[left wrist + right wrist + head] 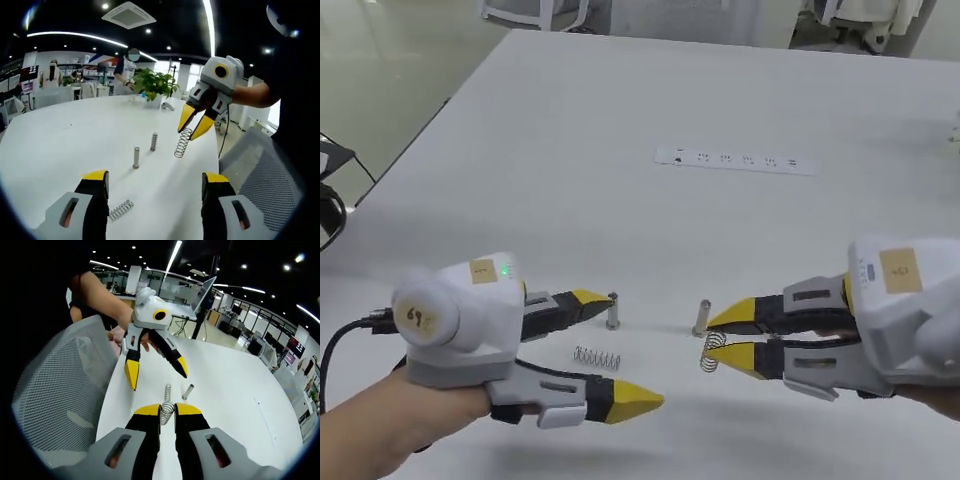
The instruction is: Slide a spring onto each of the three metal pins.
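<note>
Two short metal pins stand on the white table [620, 150]. The bare pin [613, 310] [136, 157] [187, 391] is close to my left gripper's upper jaw. The other pin [701, 317] [154, 141] [168, 390] looks ribbed, as if a spring sits on it. A loose spring [597, 357] [121, 209] lies flat between the left gripper's jaws. My left gripper [620, 350] [156, 177] [157, 376] is open and holds nothing. My right gripper [722, 337] [191, 131] [168, 410] is shut on a spring [712, 350] [182, 142] [167, 415], which hangs just right of the ribbed pin.
A white power strip [735, 160] lies farther back on the table. A black cable [340, 345] trails from the left gripper. A grey mesh chair [55, 390] [255, 170] stands at the near table edge. A potted plant [152, 85] sits at the table's far end, with people beyond.
</note>
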